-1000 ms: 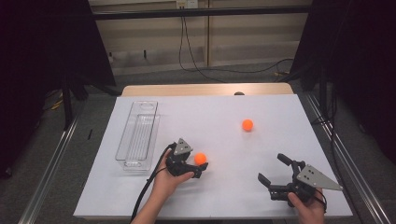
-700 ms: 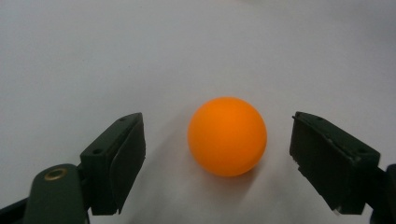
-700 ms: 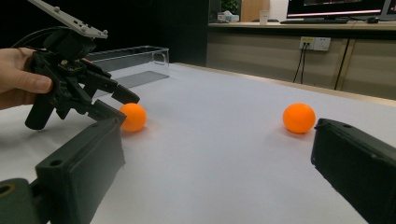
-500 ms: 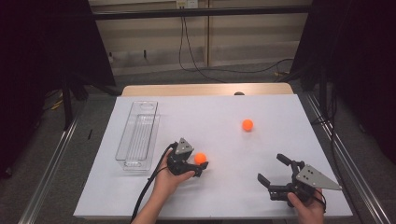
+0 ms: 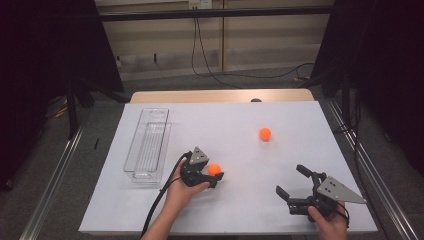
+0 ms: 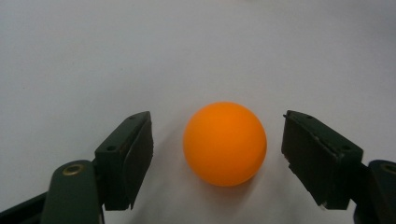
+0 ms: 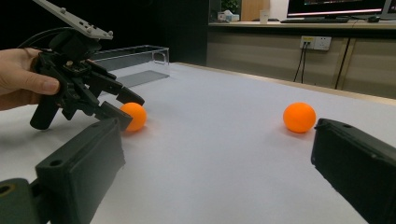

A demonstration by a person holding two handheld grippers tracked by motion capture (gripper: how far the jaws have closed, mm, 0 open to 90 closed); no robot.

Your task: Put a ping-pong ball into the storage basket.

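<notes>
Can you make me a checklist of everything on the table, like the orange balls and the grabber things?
Surface: white table, flat, with a wooden strip along its far edge.
Job's things: near orange ball sits on the table between the left gripper's fingers, a gap showing on each side. Far orange ball rests alone on the open table.
Clutter: clear plastic tray at the left, nothing seen inside.
Grippers: left gripper open, its fingers have just been closing around the near ball, not touching it yet. Right gripper open, holding nothing, low over the table's near right part.
Cables: black cable trails from the left gripper; more cables on the floor behind.
Surroundings: dark curtains at both sides, a wall socket at the back.
</notes>
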